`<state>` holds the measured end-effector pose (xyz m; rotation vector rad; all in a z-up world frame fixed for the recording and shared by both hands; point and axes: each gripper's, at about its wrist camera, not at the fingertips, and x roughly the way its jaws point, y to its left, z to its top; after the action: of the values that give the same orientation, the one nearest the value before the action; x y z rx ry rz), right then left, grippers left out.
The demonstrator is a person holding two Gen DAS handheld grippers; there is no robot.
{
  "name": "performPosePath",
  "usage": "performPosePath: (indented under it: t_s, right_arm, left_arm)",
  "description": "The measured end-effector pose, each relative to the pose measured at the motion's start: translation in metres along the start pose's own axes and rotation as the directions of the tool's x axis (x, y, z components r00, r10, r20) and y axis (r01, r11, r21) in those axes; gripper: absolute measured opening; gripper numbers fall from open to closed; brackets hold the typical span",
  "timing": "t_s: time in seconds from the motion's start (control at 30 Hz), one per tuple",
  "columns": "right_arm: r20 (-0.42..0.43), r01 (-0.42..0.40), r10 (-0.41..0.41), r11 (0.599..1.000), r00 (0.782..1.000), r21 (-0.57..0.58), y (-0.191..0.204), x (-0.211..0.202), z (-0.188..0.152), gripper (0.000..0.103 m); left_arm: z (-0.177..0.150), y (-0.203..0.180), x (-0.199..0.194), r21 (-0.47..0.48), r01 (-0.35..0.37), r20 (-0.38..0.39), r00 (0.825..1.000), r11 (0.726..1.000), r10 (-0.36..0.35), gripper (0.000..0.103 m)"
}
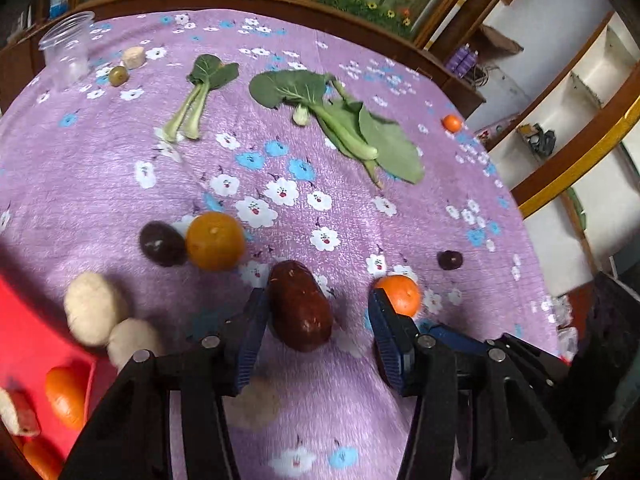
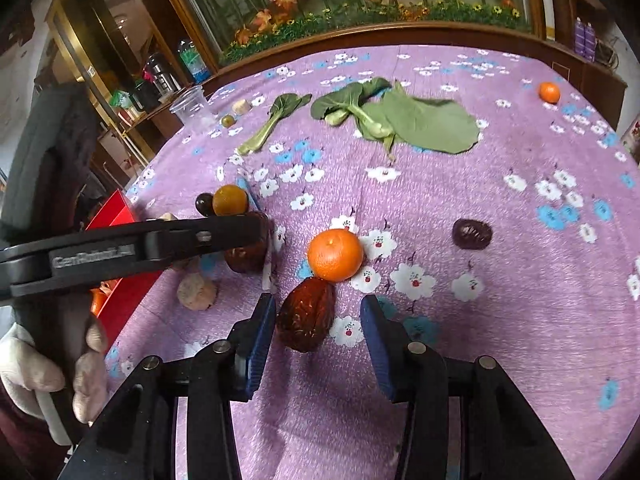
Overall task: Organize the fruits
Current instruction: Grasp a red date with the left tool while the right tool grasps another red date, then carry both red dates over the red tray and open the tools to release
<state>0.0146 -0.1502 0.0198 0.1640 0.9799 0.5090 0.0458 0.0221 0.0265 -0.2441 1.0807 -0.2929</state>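
In the left wrist view, a red tray (image 1: 28, 320) was cut off by the left edge, and an orange fruit (image 1: 66, 396) on it was blurred. In the right wrist view, a dark red date (image 2: 248, 256) was partly hidden behind the left gripper (image 2: 256, 236).

Both tools are matte black with ribbed blue pads: left gripper (image 1: 318, 312), right gripper (image 2: 318, 318). Round silver screws (image 2: 416, 347) stud the linkages. A white glove (image 2: 28, 364) covers the hand, dark maroon sleeve (image 2: 18, 436) below.
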Motion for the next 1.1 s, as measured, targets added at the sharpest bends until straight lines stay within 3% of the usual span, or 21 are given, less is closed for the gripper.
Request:
performPosePath:
  t_s: [0.13, 0.2, 0.23, 0.3, 0.33, 0.37, 0.6, 0.77, 0.9, 1.1]
  right_arm:
    - [-0.006, -0.018, 0.018, 1.000, 1.000, 0.003, -0.001, 0.010, 0.001, 0.048]
    - [0.002, -0.009, 0.009, 1.000, 1.000, -0.007, 0.002, 0.012, 0.000, 0.048]
    - [0.002, -0.001, 0.001, 1.000, 1.000, -0.017, 0.004, 0.012, 0.000, 0.049]
    - [0.001, 0.013, -0.013, 0.999, 1.000, -0.042, 0.011, 0.013, -0.002, 0.048]
    - [-0.001, 0.020, -0.020, 0.998, 1.000, -0.053, 0.013, 0.014, -0.003, 0.037]
    - [-0.006, 0.022, -0.023, 0.998, 1.000, -0.065, 0.017, 0.014, -0.004, 0.035]
    - [0.027, 0.023, -0.021, 0.997, 0.999, -0.077, 0.030, -0.008, -0.007, 0.034]
    - [0.077, 0.006, 0.002, 0.995, 0.997, -0.104, 0.053, -0.035, -0.003, 0.034]
    - [0.087, -0.041, 0.054, 0.988, 0.995, -0.150, 0.083, -0.048, -0.001, 0.034]
    - [0.024, -0.158, 0.167, 0.963, 0.986, -0.217, 0.142, -0.033, -0.002, 0.034]
  left_arm:
    - [-0.001, -0.005, 0.012, 0.039, -0.052, -0.002, 0.999, 0.998, 0.052, 0.049]
    - [-0.002, -0.010, 0.013, 0.078, -0.103, 0.006, 0.995, 0.992, 0.103, 0.033]
    - [-0.004, -0.013, 0.013, 0.100, -0.127, 0.011, 0.992, 0.987, 0.126, 0.031]
    - [-0.008, -0.012, 0.010, 0.100, -0.116, 0.015, 0.993, 0.988, 0.115, 0.031]
    - [-0.009, -0.010, 0.008, 0.091, -0.106, 0.016, 0.994, 0.990, 0.104, 0.031]
    - [-0.011, -0.009, 0.005, 0.082, -0.098, 0.021, 0.995, 0.992, 0.097, 0.031]
    - [-0.027, 0.005, -0.046, 0.027, -0.041, 0.101, 0.994, 0.999, 0.038, 0.031]
    - [-0.047, 0.034, -0.103, -0.082, 0.021, 0.196, 0.981, 0.996, -0.005, 0.031]
    - [-0.068, 0.073, -0.142, -0.198, 0.043, 0.269, 0.963, 0.979, 0.012, 0.032]
    - [-0.096, 0.136, -0.183, -0.344, -0.078, 0.320, 0.927, 0.936, 0.195, 0.032]
